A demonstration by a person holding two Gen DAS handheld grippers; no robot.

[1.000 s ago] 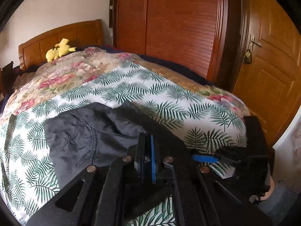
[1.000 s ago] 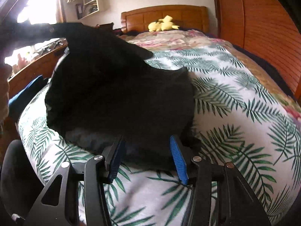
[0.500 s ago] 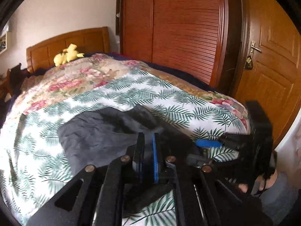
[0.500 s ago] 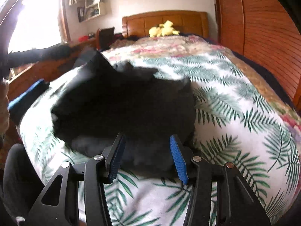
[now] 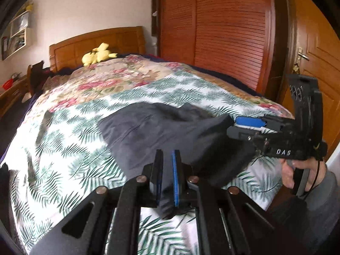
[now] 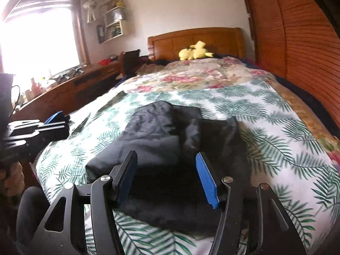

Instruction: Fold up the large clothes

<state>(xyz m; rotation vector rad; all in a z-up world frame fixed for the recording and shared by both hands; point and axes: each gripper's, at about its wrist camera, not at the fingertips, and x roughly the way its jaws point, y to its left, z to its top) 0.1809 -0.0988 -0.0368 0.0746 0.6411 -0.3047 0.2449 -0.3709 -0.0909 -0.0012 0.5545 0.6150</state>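
- The left gripper (image 5: 167, 176) is clamped on a bunched edge of the dark garment (image 5: 161, 131), its jaws nearly together with a tuft of cloth pinched between the pads and hanging below them.
- The right gripper (image 6: 165, 176) has its jaws spread and opening; the garment lies beneath and between them, but the blue pads do not appear to press on it, so this side reads as let go.
- In the left wrist view the right gripper (image 5: 276, 131) shows side-on at the garment's far corner, carried by the person's hand (image 5: 297, 172).
- The dark garment lies partly folded on the near end of the bed, on a palm-leaf bedspread (image 5: 70, 148); a floral quilt (image 6: 191, 76) covers the rest, up to a yellow soft toy (image 6: 195, 53) by the headboard.
- Likely risk: with only one corner held, a sideways pull by the left gripper could drag the whole pile and undo the fold instead of laying it flat.
- Likely risk: the fabric looks thin and slick, so the small pinch may slip out of the left jaws.
- Likely risk: the garment sits near the mattress edge; a tug that way could slide it off the bed.
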